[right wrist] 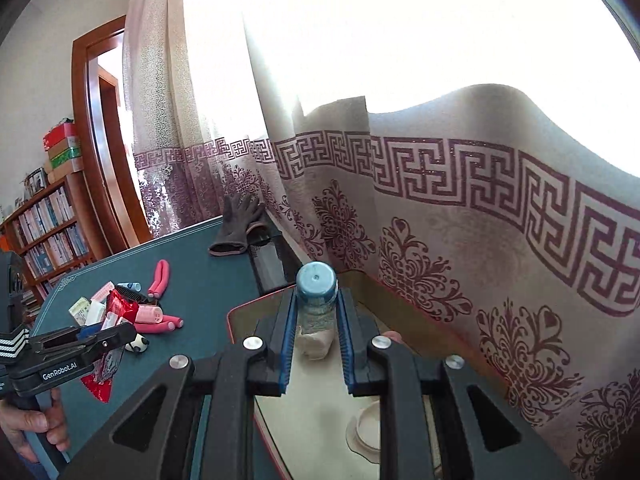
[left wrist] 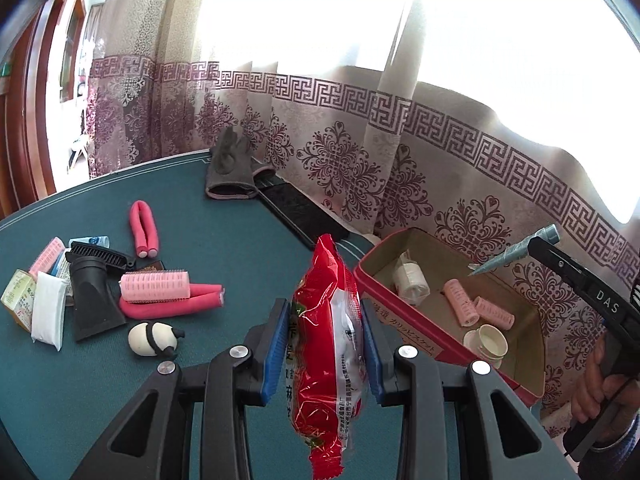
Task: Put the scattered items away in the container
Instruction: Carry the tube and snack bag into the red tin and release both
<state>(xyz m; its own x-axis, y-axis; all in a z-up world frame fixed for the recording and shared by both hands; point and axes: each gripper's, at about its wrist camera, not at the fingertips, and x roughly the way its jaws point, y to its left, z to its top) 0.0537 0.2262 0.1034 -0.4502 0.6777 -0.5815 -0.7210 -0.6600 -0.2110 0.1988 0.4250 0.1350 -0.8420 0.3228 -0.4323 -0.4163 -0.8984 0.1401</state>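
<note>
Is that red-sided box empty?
No. The box already holds two pink rollers, a white roll and a small white cup.

A red snack packet hangs upright, pinched at its middle. A blue-capped tube is held above the red cardboard box at right.

Red snack packet between blue pads

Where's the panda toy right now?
In the left wrist view, the panda toy lies on the green table, lower left, just below the black dryer nozzle and pink foam roller.
</note>
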